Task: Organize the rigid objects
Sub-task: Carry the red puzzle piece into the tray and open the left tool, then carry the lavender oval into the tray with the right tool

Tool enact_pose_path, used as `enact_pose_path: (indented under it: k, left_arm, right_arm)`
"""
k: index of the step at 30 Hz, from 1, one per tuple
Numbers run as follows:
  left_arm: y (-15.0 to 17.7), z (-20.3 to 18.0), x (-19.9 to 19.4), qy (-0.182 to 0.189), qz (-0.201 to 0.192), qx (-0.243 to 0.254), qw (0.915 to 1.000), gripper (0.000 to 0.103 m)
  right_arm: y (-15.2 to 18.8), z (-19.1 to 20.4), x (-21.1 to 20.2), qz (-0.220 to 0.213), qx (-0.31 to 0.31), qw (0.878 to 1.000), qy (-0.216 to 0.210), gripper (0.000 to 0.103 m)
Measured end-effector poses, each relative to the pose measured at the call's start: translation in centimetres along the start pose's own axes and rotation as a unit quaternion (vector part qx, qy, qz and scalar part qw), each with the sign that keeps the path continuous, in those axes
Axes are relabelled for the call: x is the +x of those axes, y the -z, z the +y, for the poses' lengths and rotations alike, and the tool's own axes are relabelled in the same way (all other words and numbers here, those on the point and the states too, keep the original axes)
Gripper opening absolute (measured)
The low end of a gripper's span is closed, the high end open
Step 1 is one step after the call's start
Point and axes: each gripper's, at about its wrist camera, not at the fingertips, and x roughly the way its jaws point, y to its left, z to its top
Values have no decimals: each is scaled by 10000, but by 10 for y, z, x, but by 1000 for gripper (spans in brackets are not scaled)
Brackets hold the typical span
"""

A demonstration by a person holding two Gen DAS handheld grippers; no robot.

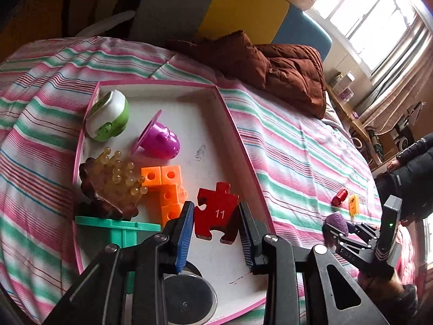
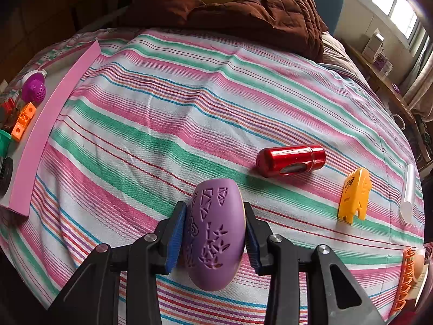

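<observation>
Left wrist: striped bedspread (image 1: 284,146), sunlit window (image 1: 379,19).

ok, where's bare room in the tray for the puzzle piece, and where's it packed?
Free: the tray floor right of the purple cup, up to the far wall, and the strip beside the red puzzle piece along the right rim. Crowded: the left side, with the green-white case, brown brush, orange blocks and green piece.

Lying across the bed: a striped sheet (image 2: 189,108) in pink, green and white. Bunching at the head end: a brown quilt (image 1: 284,73). Leaning behind it: yellow (image 1: 243,8) and blue (image 1: 300,32) panels. Letting daylight through at upper right: a curtained window (image 1: 376,16).
</observation>
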Motion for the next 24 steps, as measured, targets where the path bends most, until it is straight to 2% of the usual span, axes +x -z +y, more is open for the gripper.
enact_pose_path:
  k: [2, 7, 14, 22, 24]
  left_arm:
    - [2, 0, 2, -147, 2, 38, 9999, 42]
    - [9, -5, -8, -418, -310, 206, 9984, 42]
    - [22, -21, -34, -965, -860, 557, 9900, 45]
    - [38, -31, -46, -1052, -969, 730, 9870, 46]
    - [42, -32, -48, -1094, -994, 766, 9860, 50]
  right_arm:
    - [-1, 0, 0, 5, 8, 10000, -5, 40]
    - [-1, 0, 1, 5, 5, 10000, -1, 40]
    - [-1, 1, 1, -9, 2, 10000, 14, 40]
    - [-1, 1, 1, -10, 39, 10000, 39, 40]
    - [-1, 1, 0, 4, 90, 9999, 47, 40]
